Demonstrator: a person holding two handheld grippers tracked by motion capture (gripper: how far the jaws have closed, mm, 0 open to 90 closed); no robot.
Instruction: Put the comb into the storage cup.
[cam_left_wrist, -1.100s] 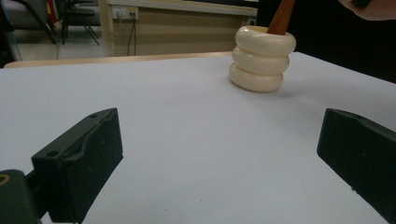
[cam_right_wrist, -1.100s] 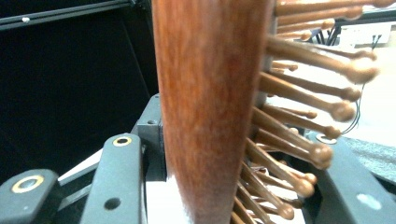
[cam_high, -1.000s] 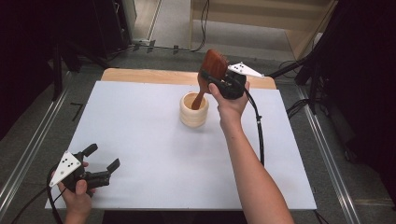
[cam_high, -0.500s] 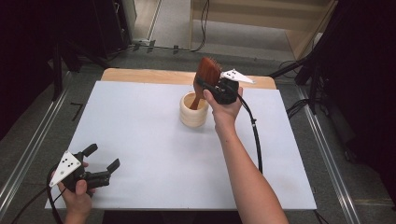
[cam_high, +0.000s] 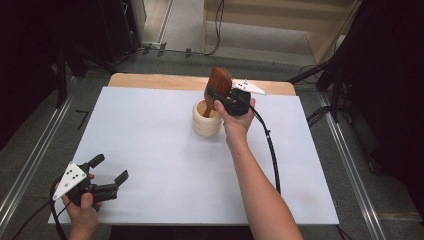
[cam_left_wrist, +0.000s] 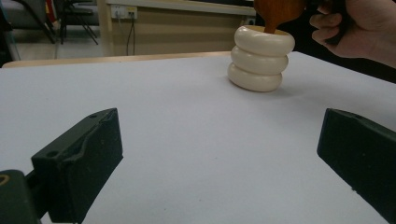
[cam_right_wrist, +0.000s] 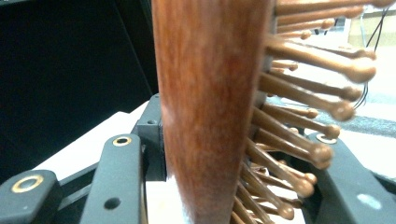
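A brown wooden hairbrush (cam_high: 219, 82) stands nearly upright, and my right gripper (cam_high: 214, 96) is shut on it just below its head. Its handle end dips into a cream ribbed holder (cam_high: 206, 120) at the back middle of the white table cover (cam_high: 150, 145). In the right gripper view the hairbrush (cam_right_wrist: 210, 102) sits between the two black fingers (cam_right_wrist: 116, 182), bristles pointing right. My left gripper (cam_high: 110, 168) rests open near the front left corner, nothing between its jaws. In its own view the left gripper (cam_left_wrist: 219, 154) faces the holder (cam_left_wrist: 261, 58) and the hairbrush (cam_left_wrist: 280, 11).
A wooden strip (cam_high: 150, 80) edges the table at the back. The right gripper's black cable (cam_high: 270, 150) trails across the right side of the cover. Metal rails (cam_high: 30, 165) run along the floor on both sides, with dark stands behind.
My right gripper has shifted the hairbrush a little left and down over the holder. The left gripper has stayed put.
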